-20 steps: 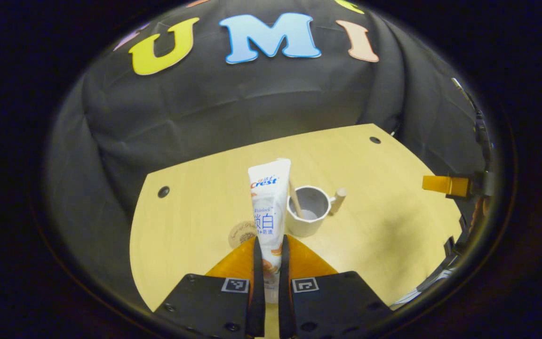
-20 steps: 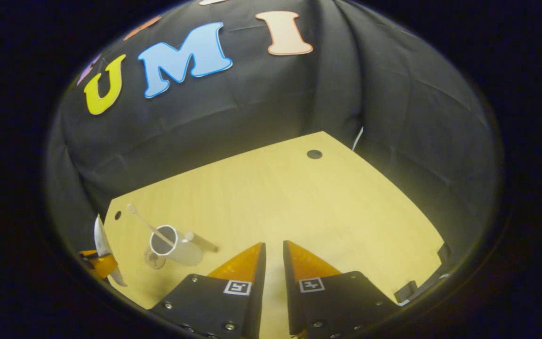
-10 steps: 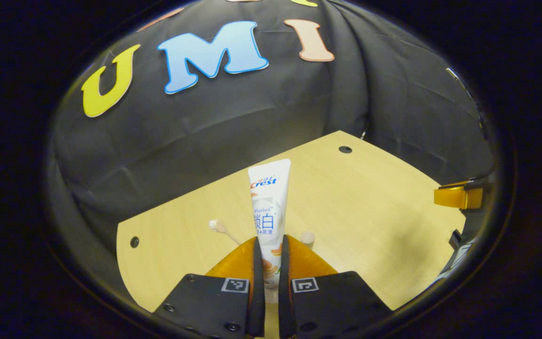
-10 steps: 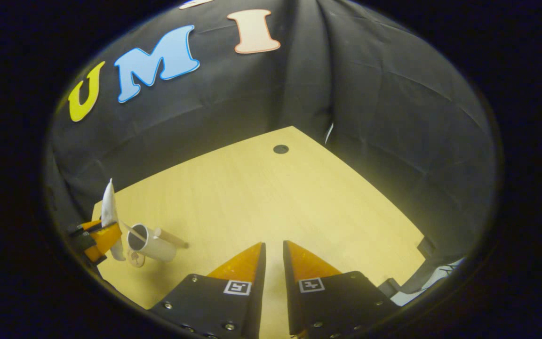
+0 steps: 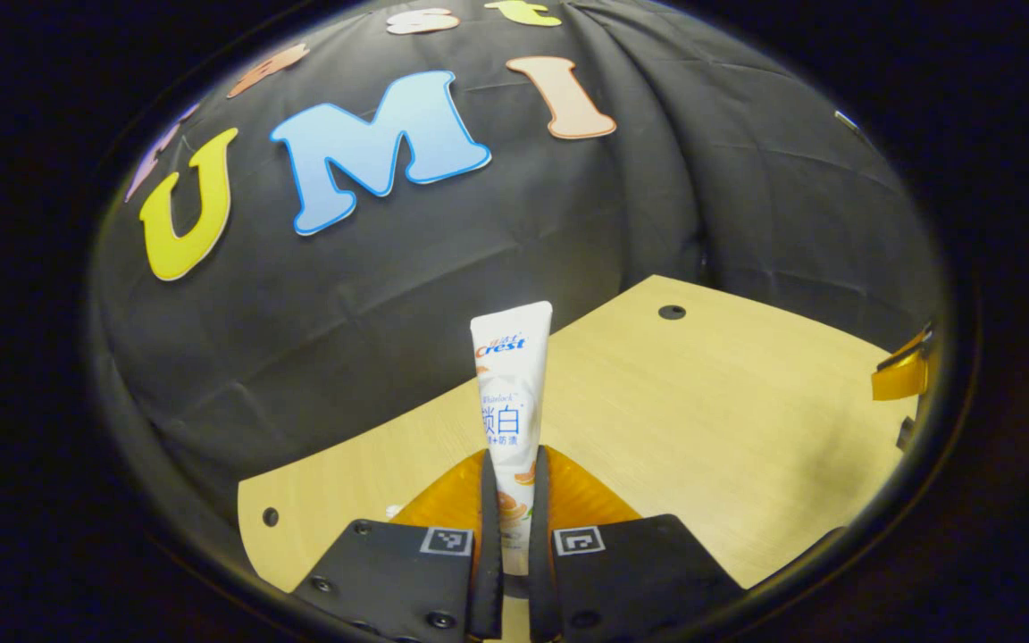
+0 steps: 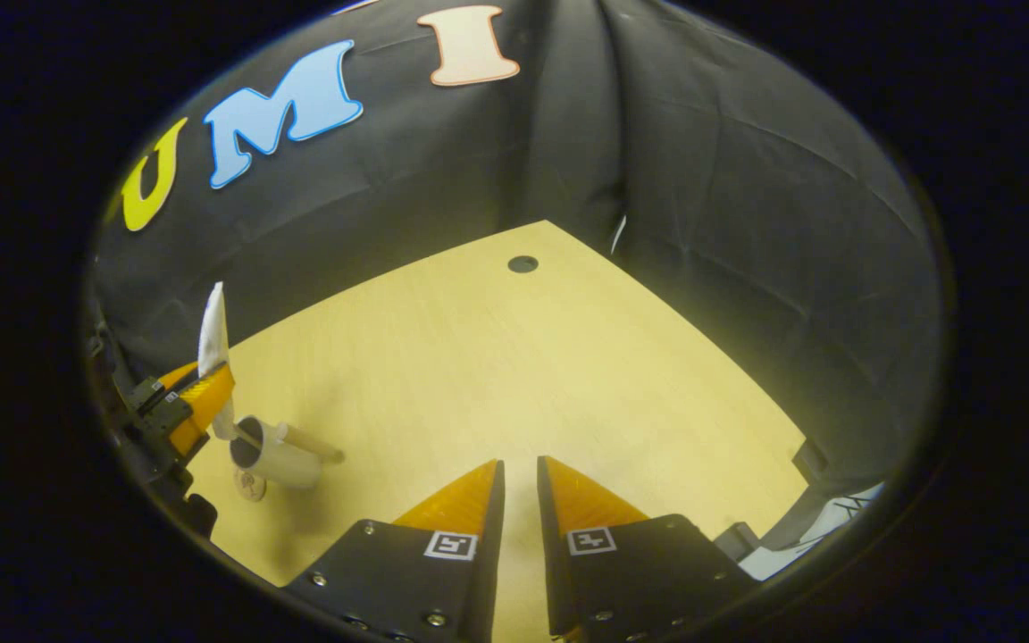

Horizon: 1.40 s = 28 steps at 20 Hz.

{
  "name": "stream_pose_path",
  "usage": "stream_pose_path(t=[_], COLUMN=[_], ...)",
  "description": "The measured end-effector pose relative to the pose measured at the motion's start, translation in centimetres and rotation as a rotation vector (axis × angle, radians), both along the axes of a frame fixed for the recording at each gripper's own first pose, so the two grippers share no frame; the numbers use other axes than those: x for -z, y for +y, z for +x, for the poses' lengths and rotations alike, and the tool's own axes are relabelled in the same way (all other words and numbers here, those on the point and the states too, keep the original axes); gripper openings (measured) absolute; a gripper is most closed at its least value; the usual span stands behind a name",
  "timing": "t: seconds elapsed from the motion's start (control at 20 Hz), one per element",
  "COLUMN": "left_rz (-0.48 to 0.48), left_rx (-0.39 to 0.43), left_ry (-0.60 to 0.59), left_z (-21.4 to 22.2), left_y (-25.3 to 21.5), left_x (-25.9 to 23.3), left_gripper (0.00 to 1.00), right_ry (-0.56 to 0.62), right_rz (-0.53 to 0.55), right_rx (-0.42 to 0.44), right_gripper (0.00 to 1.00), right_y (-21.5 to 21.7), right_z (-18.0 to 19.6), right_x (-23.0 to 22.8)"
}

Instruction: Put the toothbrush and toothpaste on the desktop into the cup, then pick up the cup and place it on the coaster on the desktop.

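Note:
My left gripper (image 5: 514,469) is shut on a white toothpaste tube (image 5: 511,384), which stands upright between its fingers. In the right gripper view the same left gripper (image 6: 209,382) hangs at the far left and holds the toothpaste tube (image 6: 211,330) just above the rim of the white cup (image 6: 280,457). The cup has a wooden handle (image 6: 311,443), and a toothbrush (image 6: 243,435) leans inside it. A small round coaster (image 6: 249,485) lies on the desk beside the cup. My right gripper (image 6: 520,469) is low over the wooden desk (image 6: 514,375), its fingers nearly together with nothing between them.
The desk has dark round holes near its far corners (image 6: 522,263) (image 5: 672,312). Black cloth walls close in the back and the sides. My right gripper (image 5: 900,373) shows at the right edge of the left gripper view. Bare wood lies ahead of it.
My left gripper has carried the toothpaste over the cup, and the cup has dropped out of its view below the fingers. The right gripper has drifted slightly and stays as it was.

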<state>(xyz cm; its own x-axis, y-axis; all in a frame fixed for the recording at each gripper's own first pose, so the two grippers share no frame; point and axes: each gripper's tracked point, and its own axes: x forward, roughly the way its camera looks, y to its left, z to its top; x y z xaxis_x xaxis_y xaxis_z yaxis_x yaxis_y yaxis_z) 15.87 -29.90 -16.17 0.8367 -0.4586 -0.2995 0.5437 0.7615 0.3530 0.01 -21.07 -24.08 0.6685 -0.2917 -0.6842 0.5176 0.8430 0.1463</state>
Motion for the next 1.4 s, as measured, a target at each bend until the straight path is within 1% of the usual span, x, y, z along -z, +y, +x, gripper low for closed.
stream_pose_path(t=[0.2,0.4,0.5,0.65,0.7,0.75,0.8,0.85,1.05,1.2,1.25,1.3,1.35,1.4], left_rz=[-0.008,-0.020,-0.017,-0.005,-0.010,-0.017,-0.021,-0.021,-0.055,-0.095,-0.112,-0.128,-0.140,-0.152], left_rx=[-0.008,-0.030,-0.039,-0.060,-0.048,-0.048,-0.047,-0.050,-0.058,-0.048,-0.044,-0.047,-0.052,-0.057], left_ry=[0.009,-0.016,-0.002,-0.005,-0.003,-0.008,-0.007,-0.006,-0.020,-0.030,-0.028,-0.029,-0.029,-0.029], left_z=[0.2,0.4,0.4,0.3,-0.1,-0.4,-0.8,-1.1,-2.8,-4.8,-5.5,-5.8,-6.4,-6.9], left_y=[0.4,1.2,1.5,2.3,2.2,2.2,2.3,2.5,2.9,3.6,3.7,3.9,4.4,4.9], left_x=[1.7,2.8,3.8,4.5,4.4,4.1,4.2,4.0,2.4,0.9,0.5,0.0,-0.4,-0.9], left_gripper=[0.19,0.19,0.19,0.28,0.41,0.40,0.58,0.66,0.67,0.75,0.80,0.82,0.88,0.90], right_ry=[0.012,0.017,0.019,0.019,0.018,0.018,0.016,0.014,-0.003,-0.015,-0.020,-0.023,-0.027,-0.031], right_rz=[0.004,0.014,0.019,0.026,0.028,0.028,0.029,0.031,0.041,0.042,0.043,0.044,0.044,0.043], right_rx=[0.007,0.011,0.010,0.003,0.000,-0.002,-0.004,-0.006,-0.020,-0.035,-0.040,-0.045,-0.052,-0.061], right_gripper=[0.22,0.22,0.22,0.22,0.22,0.22,0.22,0.22,0.22,0.22,0.22,0.22,0.22,0.22], right_y=[-0.2,-0.1,0.0,0.1,0.2,0.2,0.2,0.3,0.5,0.9,1.3,1.7,2.1,2.4], right_z=[0.0,0.0,0.0,0.0,0.0,0.0,0.0,0.0,0.4,0.5,0.4,0.4,0.3,0.3], right_x=[0.2,0.3,0.3,0.5,0.5,0.5,0.5,0.5,0.2,-0.3,-0.4,-0.6,-0.7,-0.9])
